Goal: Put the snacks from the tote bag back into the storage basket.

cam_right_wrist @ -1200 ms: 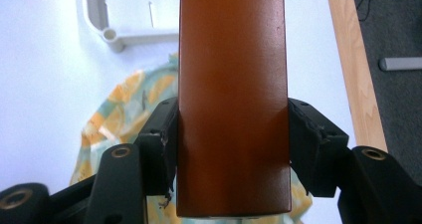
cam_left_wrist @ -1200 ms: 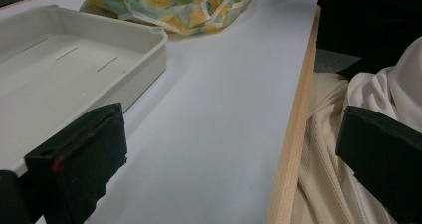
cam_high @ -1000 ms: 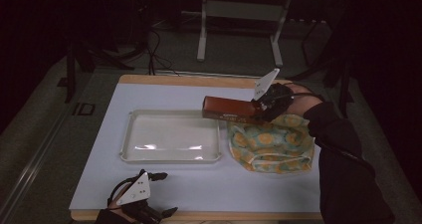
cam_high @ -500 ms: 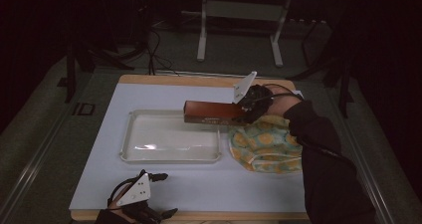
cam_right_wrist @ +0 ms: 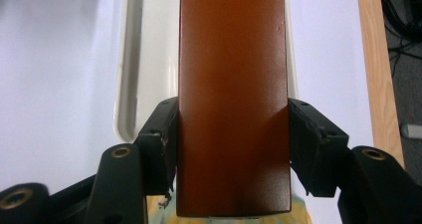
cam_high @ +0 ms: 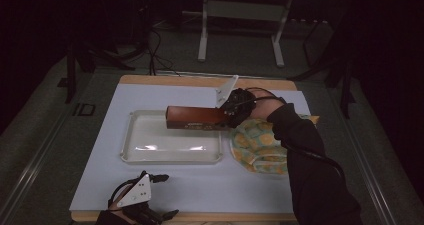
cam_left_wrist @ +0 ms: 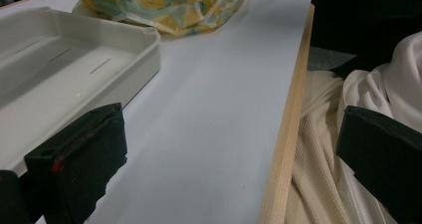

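A long brown box (cam_high: 196, 118) hangs level over the far right corner of the white tray (cam_high: 145, 145), pointing left. My right gripper (cam_high: 229, 116) is shut on its right end; in the right gripper view both black pads press the sides of the brown box (cam_right_wrist: 233, 99) above the tray (cam_right_wrist: 130, 74). My left gripper (cam_high: 161, 196) rests at the table's near left edge, jaws wide apart with nothing between them. In the left gripper view its fingers (cam_left_wrist: 84, 157) frame bare table, with the tray (cam_left_wrist: 99, 55) at the left.
A yellow patterned cloth (cam_high: 257, 145) lies bunched right of the tray, also visible as a patterned cloth (cam_left_wrist: 164, 2). The white table mat (cam_high: 210, 190) has a wooden edge (cam_left_wrist: 286, 134). Cream fabric (cam_left_wrist: 338, 149) lies beyond that edge. A metal stand (cam_high: 240, 15) is behind the table.
My right gripper has carried the brown box leftward, from above the cloth to over the tray's far right corner. The left gripper stayed put.
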